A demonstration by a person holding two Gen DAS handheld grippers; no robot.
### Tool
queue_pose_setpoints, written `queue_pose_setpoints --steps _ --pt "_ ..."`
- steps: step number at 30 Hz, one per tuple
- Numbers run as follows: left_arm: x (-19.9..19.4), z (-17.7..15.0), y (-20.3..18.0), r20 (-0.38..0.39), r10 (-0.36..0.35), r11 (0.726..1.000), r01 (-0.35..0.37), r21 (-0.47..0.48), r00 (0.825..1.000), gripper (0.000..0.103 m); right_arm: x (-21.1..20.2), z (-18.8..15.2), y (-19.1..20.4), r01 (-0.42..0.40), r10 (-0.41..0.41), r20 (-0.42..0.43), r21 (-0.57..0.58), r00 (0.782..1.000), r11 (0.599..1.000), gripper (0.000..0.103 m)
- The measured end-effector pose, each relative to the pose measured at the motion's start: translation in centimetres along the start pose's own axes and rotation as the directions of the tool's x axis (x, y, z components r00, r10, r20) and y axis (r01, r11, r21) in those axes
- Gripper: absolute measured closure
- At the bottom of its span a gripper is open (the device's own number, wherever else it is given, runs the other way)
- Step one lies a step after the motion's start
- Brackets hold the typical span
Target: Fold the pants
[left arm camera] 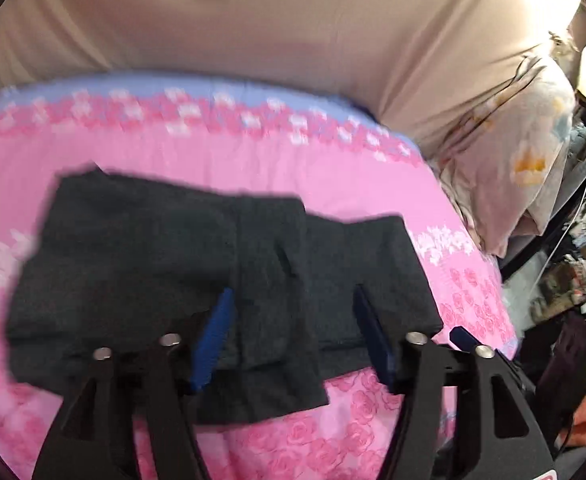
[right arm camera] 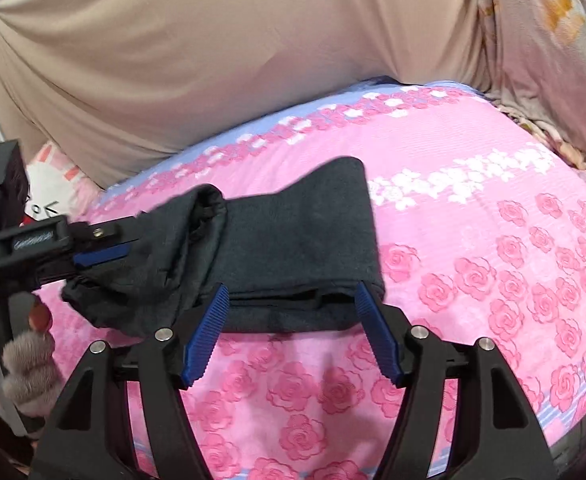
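1. Two pairs of tongs are hovering over a bed covered by a pink rose-print bedspread, and dark grey pants are lying on it in a folded bundle.
2. The left tongs are standing spread apart, their blue ribbed pads just above the pants with nothing pinched between them; the picture from this side is blurring.
3. In the left wrist view the pants are lying across the middle of the bedspread, folded into a wide block with one narrower layer overlapping its centre and reaching toward the camera.
4. The right tongs are also standing spread, their blue pads flanking the near edge of the pants without pressing on the cloth.
5. In the right wrist view the left tongs are showing at the left end of the pants, right against a rumpled, bunched part of the cloth; whether they are touching it I cannot tell.
6. A person's hand in a fuzzy grey sleeve cuff is holding that left tool at the left edge.
7. A beige sheet is rising behind the bed, and a flowered pillow is leaning at the right.
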State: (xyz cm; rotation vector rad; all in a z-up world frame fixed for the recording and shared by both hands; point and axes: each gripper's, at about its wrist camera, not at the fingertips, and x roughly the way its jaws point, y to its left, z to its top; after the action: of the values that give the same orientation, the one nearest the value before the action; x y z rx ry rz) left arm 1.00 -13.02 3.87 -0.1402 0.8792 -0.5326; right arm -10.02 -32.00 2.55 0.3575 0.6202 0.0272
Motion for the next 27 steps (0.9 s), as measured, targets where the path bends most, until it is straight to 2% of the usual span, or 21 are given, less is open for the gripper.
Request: queue_pose_setpoints --steps 2,5,7,10,11,12,14,16,18,19,20,21,23,25,27 --pt "-3.1 0.2 0.7 0.090 0.038 0.999 -0.040 0.015 0.995 0.019 0.8 0.6 0.9 -0.073 0.073 -0.020 0.003 0.997 0.997 0.033" --pt "-7.0 0.3 3.3 0.182 0.118 0.993 -0.117 -0.019 0.976 0.018 3.4 1.0 2.9 -0.187 0.188 -0.089 0.020 0.978 0.982 0.023" --pt "-8.1 0.4 5.2 0.191 0.189 0.982 -0.182 -0.056 0.963 0.018 5.8 0.9 4.1 -0.249 0.255 -0.147 0.056 0.956 0.967 0.023" --pt "-9.0 -0.5 8.1 0.173 0.240 0.968 -0.222 -0.117 0.955 0.018 8.9 1.0 5.1 -0.289 0.310 -0.201 0.126 0.929 0.949 0.023" --pt "-9.3 -0.9 9.1 0.166 0.248 0.964 -0.227 -0.135 0.954 0.018 9.5 1.1 5.2 -0.285 0.312 -0.207 0.151 0.927 0.947 0.024" --pt "-9.6 -1.3 10.0 0.161 0.257 0.961 -0.234 -0.149 0.953 0.018 9.7 1.3 5.3 -0.257 0.288 -0.199 0.168 0.937 0.952 0.025" --pt "-10.5 -2.3 11.6 0.153 0.279 0.952 -0.252 -0.175 0.948 0.018 8.7 1.8 6.0 -0.240 0.261 -0.157 0.145 0.952 0.960 0.036" --pt "-10.8 -3.1 12.9 0.146 0.285 0.948 -0.256 -0.190 0.947 0.018 8.2 2.1 7.1 -0.285 0.300 -0.167 0.111 0.939 0.952 0.037" --pt "-10.8 -3.7 14.1 0.133 0.296 0.942 -0.265 -0.206 0.946 0.018 8.9 1.7 8.4 -0.311 0.323 -0.215 0.089 0.921 0.946 0.037" --pt "-10.8 -3.9 14.5 0.126 0.293 0.941 -0.263 -0.213 0.948 0.018 9.8 1.3 8.9 -0.304 0.313 -0.248 0.076 0.917 0.950 0.041" --pt "-10.5 -4.1 15.0 0.115 0.288 0.940 -0.258 -0.222 0.951 0.018 10.6 1.0 9.5 -0.288 0.291 -0.267 0.050 0.919 0.956 0.074" --pt "-10.3 -4.2 15.4 0.105 0.284 0.939 -0.255 -0.231 0.953 0.018 11.3 0.9 10.2 -0.260 0.249 -0.295 0.003 0.922 0.966 0.099" --pt "-10.1 -4.4 15.8 0.096 0.275 0.938 -0.245 -0.243 0.957 0.018 9.9 2.0 11.1 -0.273 0.254 -0.258 -0.042 0.932 0.961 0.098" --pt "-10.3 -4.5 16.0 0.102 0.277 0.939 -0.247 -0.238 0.955 0.018 5.8 4.1 12.2 -0.278 0.257 -0.151 -0.141 0.955 0.950 0.098" --pt "-10.6 -4.8 16.3 0.107 0.286 0.937 -0.255 -0.238 0.952 0.018 4.5 4.8 11.6 -0.254 0.235 -0.124 -0.169 0.964 0.952 0.098"
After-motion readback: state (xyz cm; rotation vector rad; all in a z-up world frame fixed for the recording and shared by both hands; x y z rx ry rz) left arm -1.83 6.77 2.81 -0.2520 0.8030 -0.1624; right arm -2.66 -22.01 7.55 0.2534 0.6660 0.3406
